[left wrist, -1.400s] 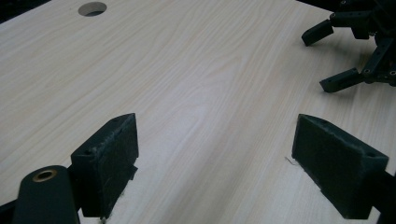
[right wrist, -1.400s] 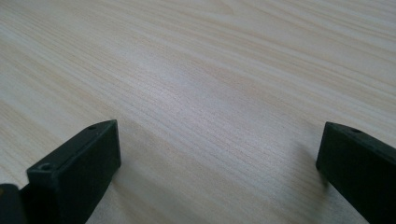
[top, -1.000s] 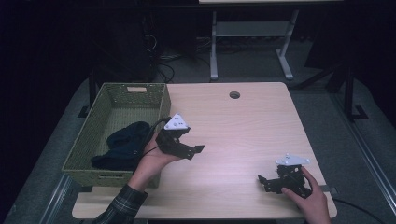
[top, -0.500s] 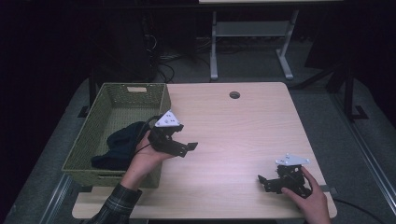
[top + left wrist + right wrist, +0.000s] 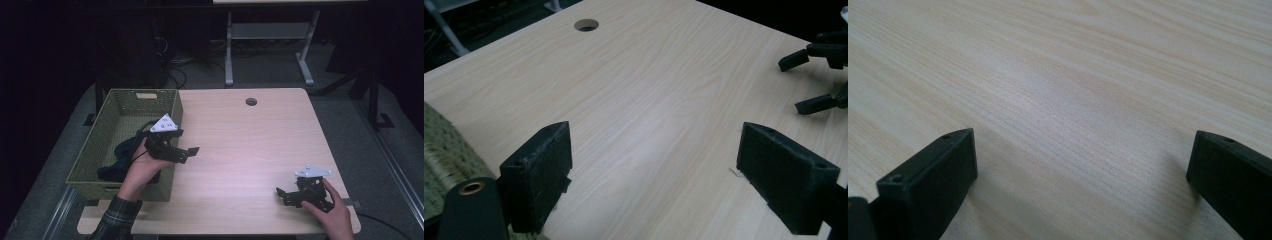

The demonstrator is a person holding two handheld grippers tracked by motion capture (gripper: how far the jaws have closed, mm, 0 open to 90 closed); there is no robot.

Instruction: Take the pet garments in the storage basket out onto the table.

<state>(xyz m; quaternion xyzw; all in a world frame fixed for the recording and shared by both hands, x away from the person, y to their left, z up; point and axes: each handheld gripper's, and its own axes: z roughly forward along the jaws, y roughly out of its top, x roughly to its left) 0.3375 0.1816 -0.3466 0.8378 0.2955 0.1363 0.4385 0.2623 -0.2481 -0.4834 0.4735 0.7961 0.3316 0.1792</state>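
Here, one pale wood-grain table (image 5: pixel 240 145), rectangular, with one round hole (image 5: pixel 251 101) near its far edge. On its left end, one green woven basket (image 5: pixel 100 150) with dark cloth (image 5: pixel 117 160) inside. Over the basket's right rim, left gripper (image 5: pixel 192 151), jaws apart. At the table's near right corner, right gripper (image 5: pixel 281 196), held low, jaws apart.

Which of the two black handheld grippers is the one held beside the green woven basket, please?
The left gripper, held at the right wall of the green woven basket. The right gripper sits far off, near the light wooden table's front right corner.
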